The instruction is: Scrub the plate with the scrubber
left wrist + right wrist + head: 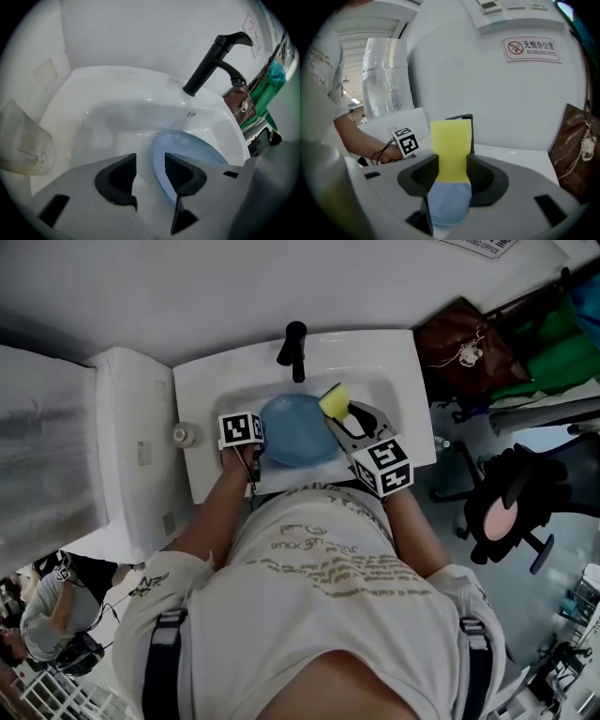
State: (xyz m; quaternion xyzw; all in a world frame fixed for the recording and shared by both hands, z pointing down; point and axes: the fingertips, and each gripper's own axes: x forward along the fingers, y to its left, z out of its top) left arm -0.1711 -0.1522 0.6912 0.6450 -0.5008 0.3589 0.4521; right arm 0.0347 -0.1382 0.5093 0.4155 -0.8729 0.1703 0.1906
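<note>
two grippers at the sink (206,381): the left gripper (150,171) has its jaws wide, the blue plate (295,430) rim between them (plate tilted in the basin); the right gripper (452,173) pinches the yellow scrubber (450,145) beside the plate.

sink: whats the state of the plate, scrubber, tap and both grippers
plate: in the sink, rim between the left gripper's jaws, not gripped
scrubber: clamped in the right gripper
tap: no water seen running
left gripper: open
right gripper: shut on the scrubber

The plate (295,432) is pale blue, the scrubber (334,400) yellow, the sink (398,357) white, the tap (296,345) black, the bag (464,348) brown.
</note>
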